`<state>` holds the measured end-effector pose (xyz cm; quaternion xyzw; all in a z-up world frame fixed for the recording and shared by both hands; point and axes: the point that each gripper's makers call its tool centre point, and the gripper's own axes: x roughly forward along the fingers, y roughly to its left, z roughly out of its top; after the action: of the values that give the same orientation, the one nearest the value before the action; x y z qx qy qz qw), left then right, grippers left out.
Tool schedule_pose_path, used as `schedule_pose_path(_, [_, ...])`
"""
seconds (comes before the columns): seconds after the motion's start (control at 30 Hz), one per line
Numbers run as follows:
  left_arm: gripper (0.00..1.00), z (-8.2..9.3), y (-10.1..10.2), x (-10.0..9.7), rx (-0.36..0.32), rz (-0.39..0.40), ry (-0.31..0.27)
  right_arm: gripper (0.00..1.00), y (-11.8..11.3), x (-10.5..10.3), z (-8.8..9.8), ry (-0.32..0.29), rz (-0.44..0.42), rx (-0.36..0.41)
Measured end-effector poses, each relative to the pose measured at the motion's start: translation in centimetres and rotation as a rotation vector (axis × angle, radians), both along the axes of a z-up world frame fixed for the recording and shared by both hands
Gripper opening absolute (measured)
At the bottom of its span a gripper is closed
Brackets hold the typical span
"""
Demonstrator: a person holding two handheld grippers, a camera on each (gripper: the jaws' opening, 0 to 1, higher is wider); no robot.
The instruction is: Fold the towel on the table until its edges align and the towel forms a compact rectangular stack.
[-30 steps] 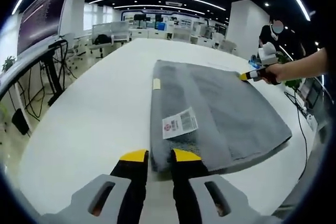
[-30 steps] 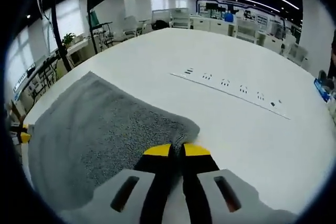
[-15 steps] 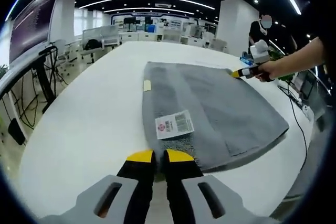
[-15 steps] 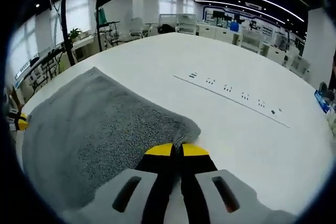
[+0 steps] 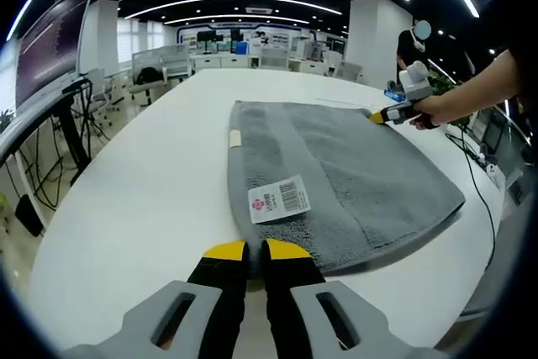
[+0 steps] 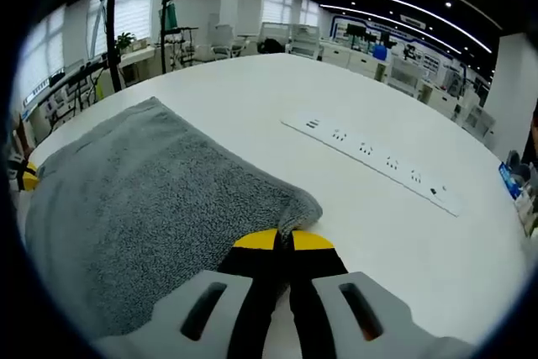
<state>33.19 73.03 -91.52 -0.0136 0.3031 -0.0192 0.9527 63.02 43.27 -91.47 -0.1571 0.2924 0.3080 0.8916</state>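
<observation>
Left claw (image 5: 246, 250) pinched narrow on the near corner of the grey towel (image 5: 336, 178), yellow tips nearly together with terry caught between; right claw (image 6: 282, 240) likewise clamped on its own corner, the cloth bunched up just ahead of the tips. Towel spread flat across the white counter (image 5: 126, 208), apparently already doubled, a barcode label (image 5: 278, 199) face up near the left claw and a small tan tag (image 5: 236, 138) at the far left edge. Right claw also seen from the left gripper view at the towel's far right corner (image 5: 380, 116), held in a hand (image 5: 429, 110). Strip of sockets (image 6: 378, 161) set into the counter beyond the cloth. Best handled, by the look of it, by lifting both corners together at equal height, carrying them evenly across to the opposite edge, keeping the span taut to avoid a skewed fold, and releasing only once edges meet.
</observation>
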Motion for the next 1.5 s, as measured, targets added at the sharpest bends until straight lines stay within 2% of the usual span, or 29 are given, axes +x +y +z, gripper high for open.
schedule_pose_path(0.13, [0.07,0.01,0.09,0.02,0.004,0.015,-0.008,0.01,0.05,0.17,-0.14,0.022,0.008,-0.005])
schedule_pose_path(0.37, [0.07,0.17,0.17,0.18,0.009,0.053,-0.014,0.01,-0.26,0.32,-0.29,0.074,-0.015,0.050])
schedule_pose_path(0.57, [0.07,0.27,0.05,0.30,0.024,0.062,-0.014,0.01,-0.22,0.07,-0.26,0.071,-0.017,0.104])
schedule_pose_path(0.67, [0.07,0.32,0.01,0.32,0.026,0.076,-0.013,0.01,-0.14,0.09,-0.22,0.070,-0.005,0.104])
schedule_pose_path(0.77, [0.07,0.35,0.11,0.33,0.026,0.089,-0.009,0.01,-0.21,0.26,-0.27,0.095,-0.003,0.124])
schedule_pose_path(1.07, [0.07,0.45,-0.19,0.33,0.034,0.088,0.002,0.01,-0.16,0.19,-0.37,0.089,-0.015,0.157])
schedule_pose_path(1.17, [0.07,0.42,-0.14,0.33,0.035,0.094,0.005,0.01,-0.26,0.05,-0.34,0.131,-0.027,0.185])
schedule_pose_path(1.4, [0.06,0.27,-0.08,0.30,0.052,0.086,0.031,0.01,-0.30,-0.19,-0.32,0.117,0.013,0.162])
schedule_pose_path(1.5, [0.06,0.17,0.08,0.24,0.111,0.060,0.045,0.01,-0.61,-0.46,-0.23,0.079,0.093,0.078])
